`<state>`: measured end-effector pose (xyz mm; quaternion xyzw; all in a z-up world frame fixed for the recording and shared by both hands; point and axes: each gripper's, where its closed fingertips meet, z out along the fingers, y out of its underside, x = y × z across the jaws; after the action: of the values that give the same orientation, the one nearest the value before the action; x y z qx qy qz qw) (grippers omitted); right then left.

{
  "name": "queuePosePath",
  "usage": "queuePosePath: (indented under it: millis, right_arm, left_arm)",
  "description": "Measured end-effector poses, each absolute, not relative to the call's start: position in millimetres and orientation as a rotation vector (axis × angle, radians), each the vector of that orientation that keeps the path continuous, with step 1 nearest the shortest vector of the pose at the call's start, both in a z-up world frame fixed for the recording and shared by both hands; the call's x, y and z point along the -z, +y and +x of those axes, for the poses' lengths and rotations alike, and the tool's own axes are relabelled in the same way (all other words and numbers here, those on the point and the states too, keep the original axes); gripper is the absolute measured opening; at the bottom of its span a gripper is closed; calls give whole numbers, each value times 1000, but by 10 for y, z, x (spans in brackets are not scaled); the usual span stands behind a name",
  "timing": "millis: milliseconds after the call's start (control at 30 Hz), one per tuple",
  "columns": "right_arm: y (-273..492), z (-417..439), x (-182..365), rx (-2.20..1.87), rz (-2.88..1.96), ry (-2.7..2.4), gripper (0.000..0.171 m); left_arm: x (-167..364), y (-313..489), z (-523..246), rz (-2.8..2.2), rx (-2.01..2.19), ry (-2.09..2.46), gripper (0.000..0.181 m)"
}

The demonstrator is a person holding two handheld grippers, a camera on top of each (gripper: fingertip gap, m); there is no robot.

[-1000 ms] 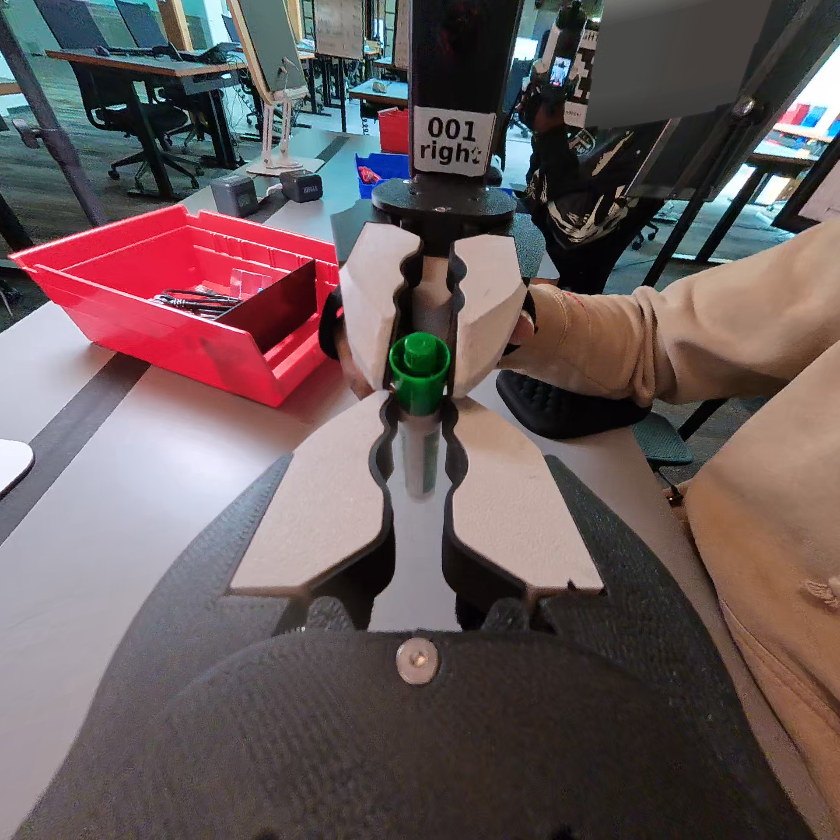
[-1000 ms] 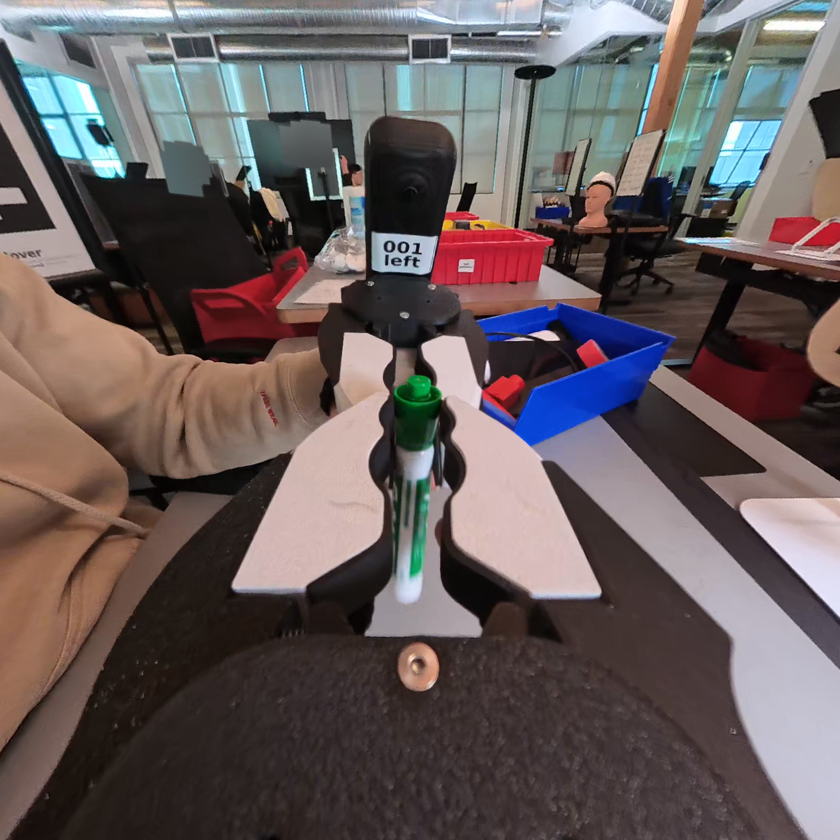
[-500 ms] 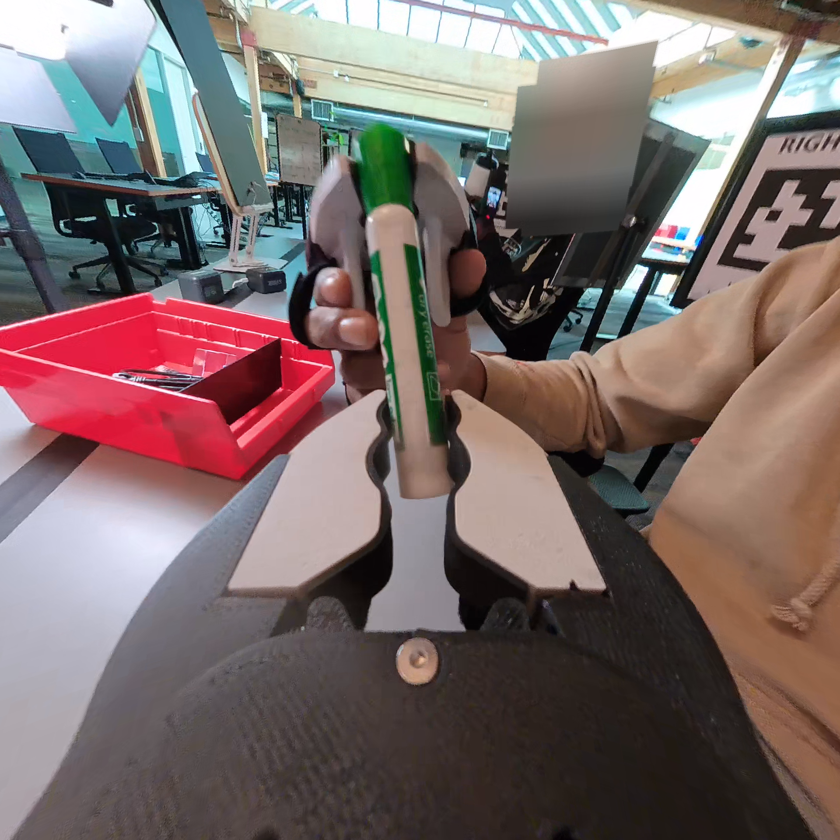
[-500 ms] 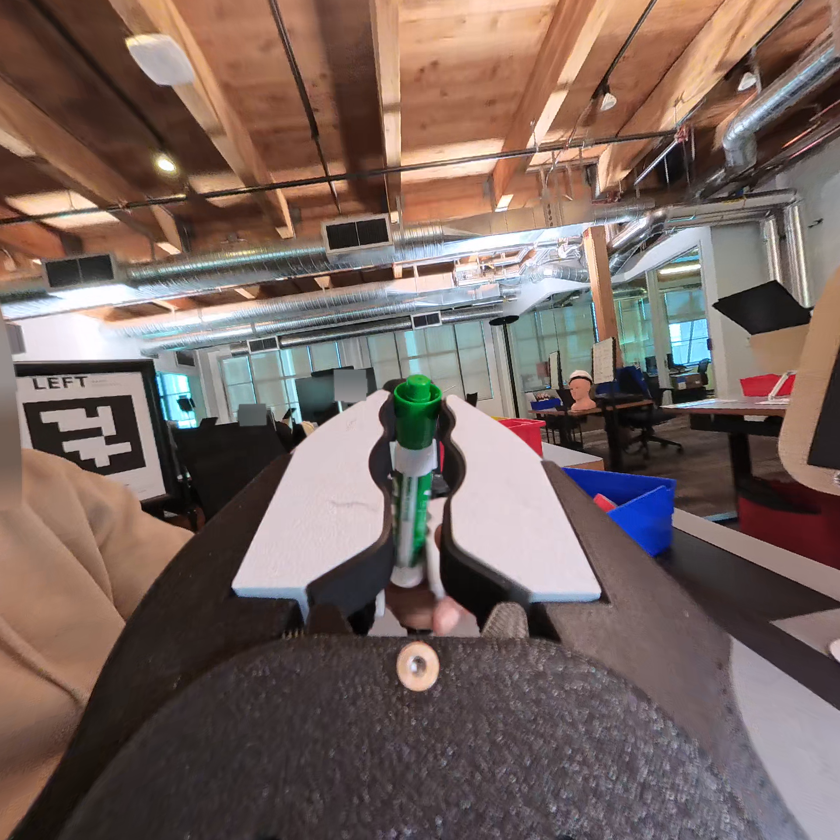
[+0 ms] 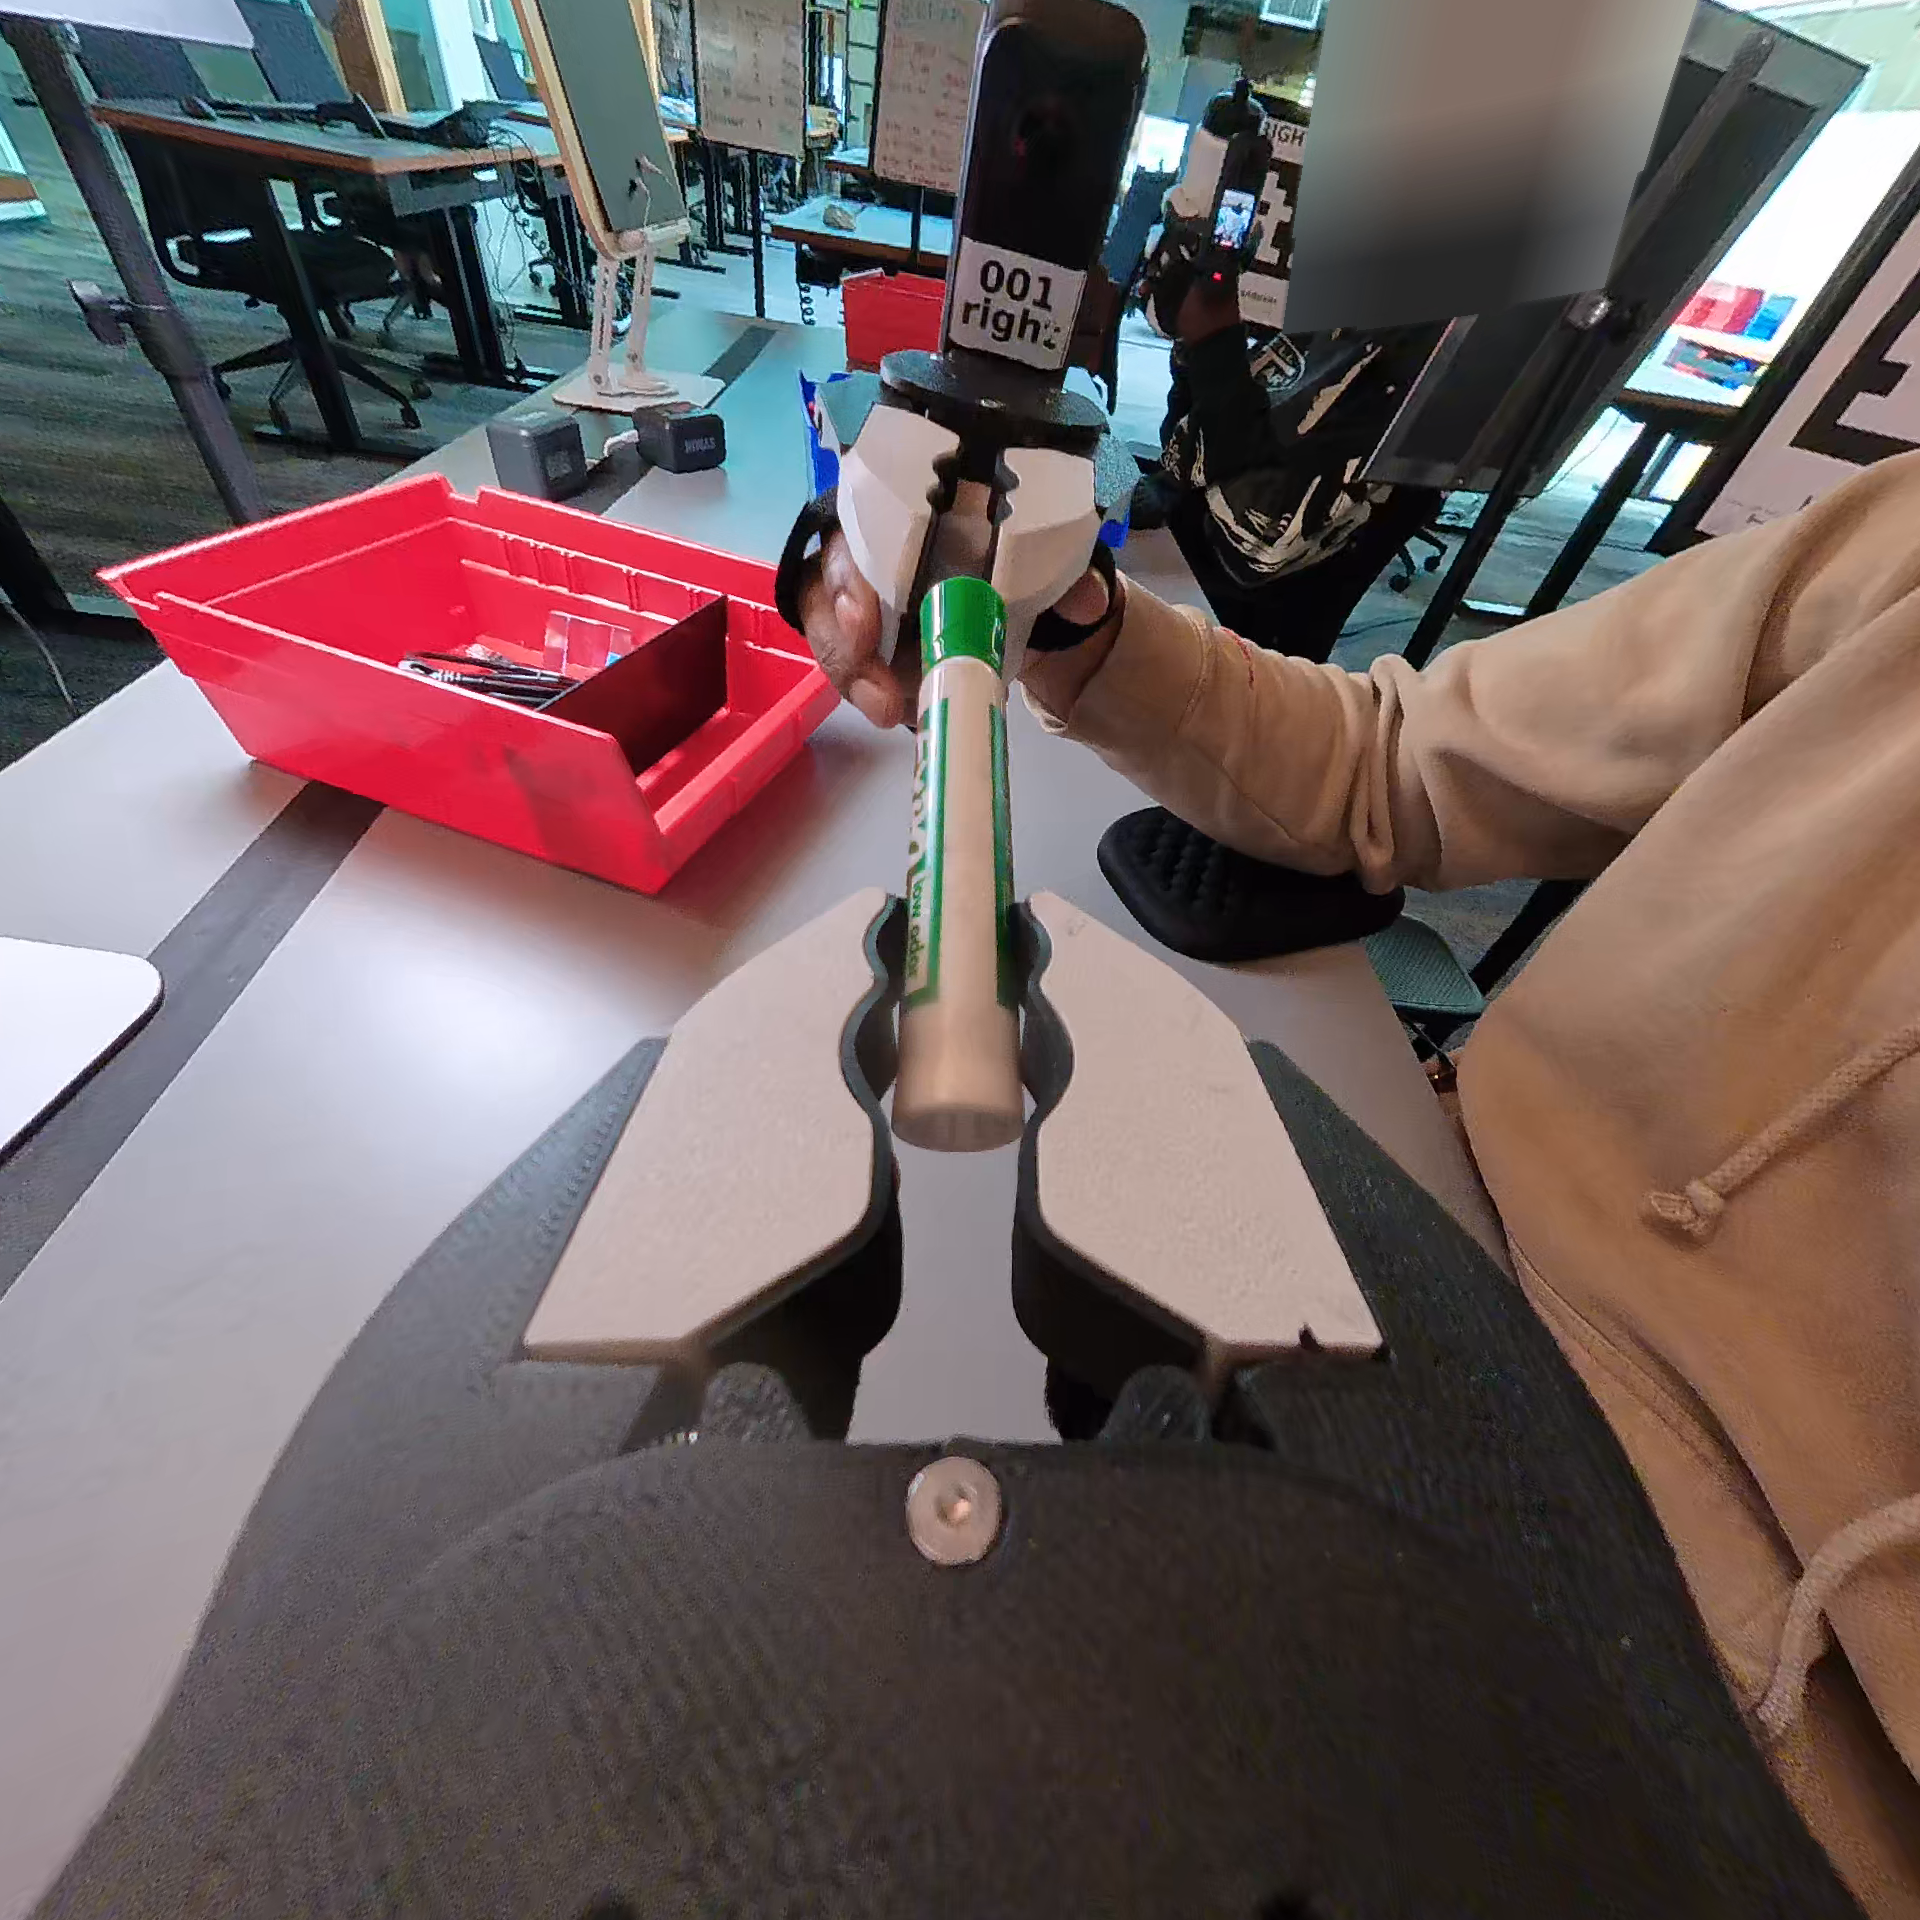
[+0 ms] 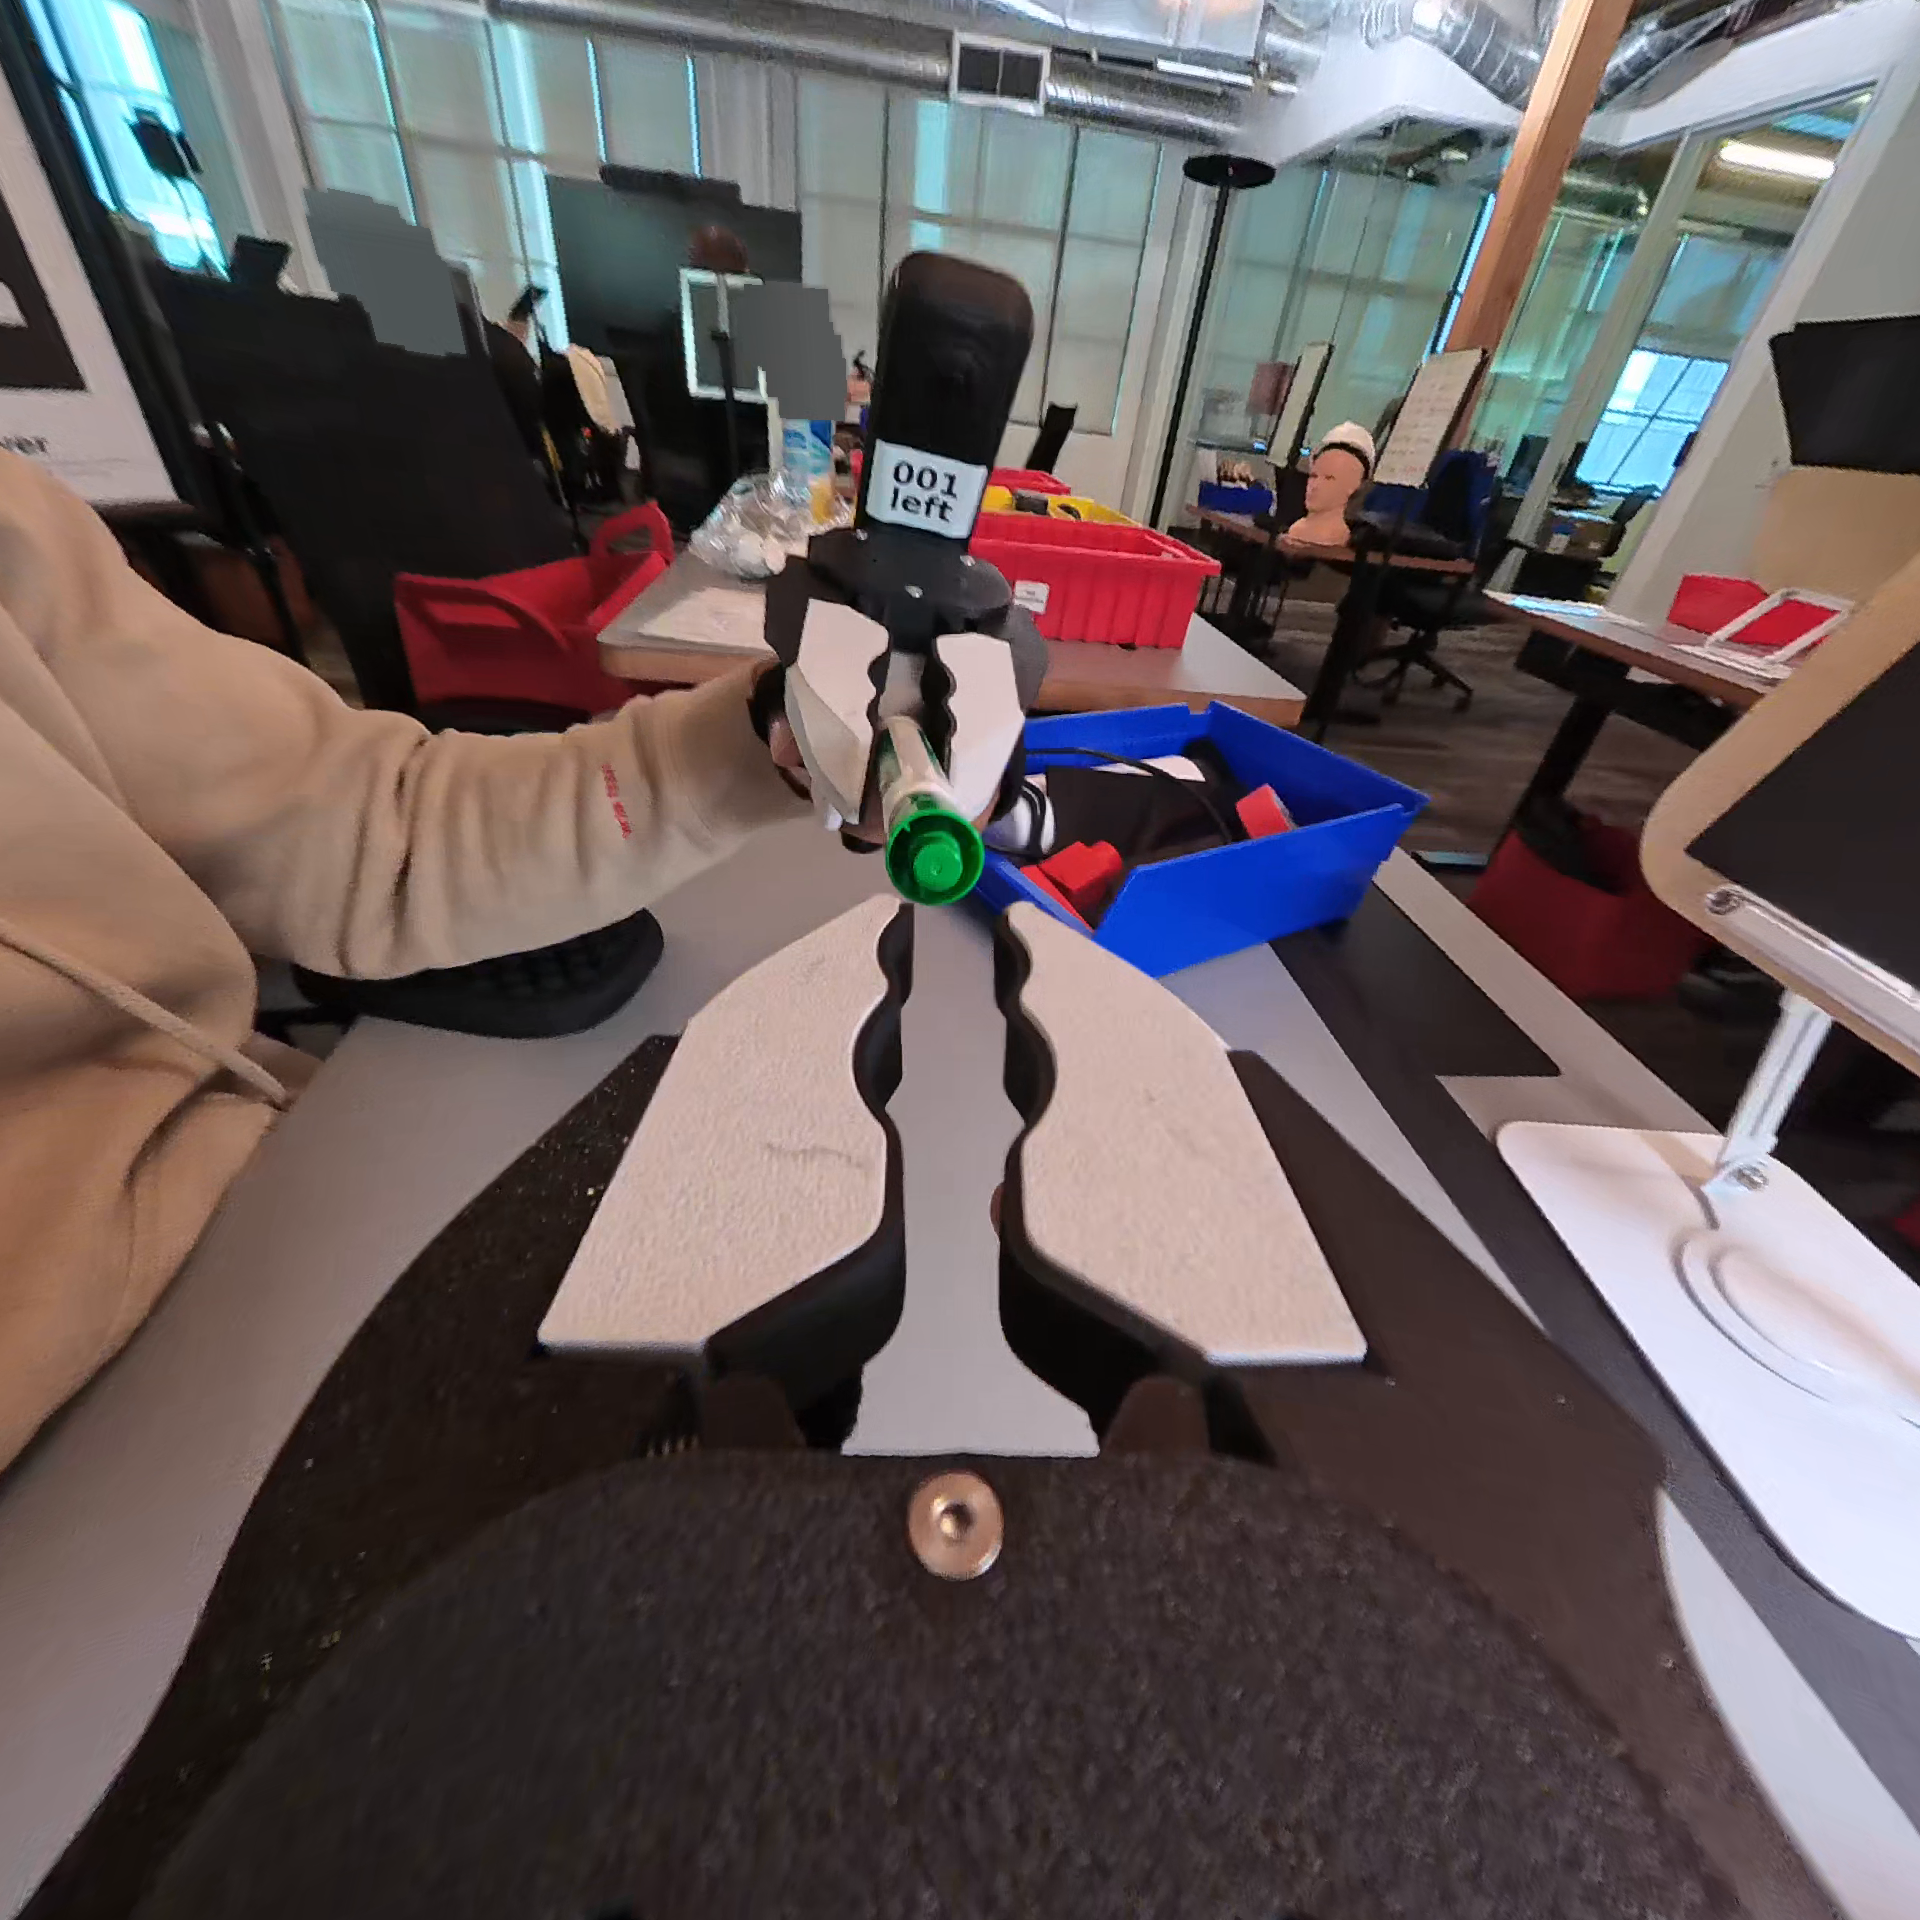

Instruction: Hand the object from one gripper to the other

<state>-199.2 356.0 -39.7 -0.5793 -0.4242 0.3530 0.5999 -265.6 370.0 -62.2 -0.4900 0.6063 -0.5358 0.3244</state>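
Observation:
A white marker with a green cap [image 5: 961, 862] is clamped by its barrel between the fingers of my left gripper [image 5: 958, 904], above the grey table [image 5: 364, 1091]. Its cap points at my right gripper [image 5: 971, 520], which faces it a little way off. In the right wrist view my right gripper [image 6: 948, 920] is open and empty. The green cap [image 6: 932, 857] sits just beyond its fingertips. My left gripper [image 6: 904, 717] shows behind it, shut on the marker.
A red bin [image 5: 416, 665] with cables stands at the left. A blue bin [image 6: 1247, 883] with red parts stands behind the grippers. A white stand base [image 6: 1662, 1299] is at the right. A black wrist pad [image 5: 1236, 904] lies at the table edge by the person's sleeve [image 5: 1455, 748]. Spacing between my two grippers at the tips: around 8 cm.
My right gripper has let go of the marker and drawn back from it. The marker stays in my left gripper. Both grippers have tipped back down to level.

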Motion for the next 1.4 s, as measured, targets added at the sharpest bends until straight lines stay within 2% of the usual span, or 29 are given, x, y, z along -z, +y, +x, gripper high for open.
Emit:
queuePosePath:
  millis: [500, 567, 633, 1033, 1300, 1400]
  right_arm:
    - [3459, -2146, 420, -902, -1294, -1033, 8]
    - [3452, -2130, 349, -910, -1258, -1012, 8]
    - [3445, -2026, 246, -925, -1224, -973, 8]
    - [3406, -1162, -146, -819, -1168, -813, 7]
    - [3422, -1446, -23, -863, -1197, -879, 7]
    - [3417, -1744, 124, -911, -1226, -949, 7]
  left_arm:
    - [651, 3636, -2707, -1257, 1381, 1648, 20]
    - [565, 3659, -2725, -1204, 1395, 1596, 38]
    - [504, 3728, -2775, -1191, 1387, 1549, 47]
    - [435, 3912, -2905, -1225, 1289, 1486, 45]
    - [593, 3733, -2616, -1234, 1296, 1543, 43]
    - [809, 3560, -2304, -1257, 1295, 1593, 51]
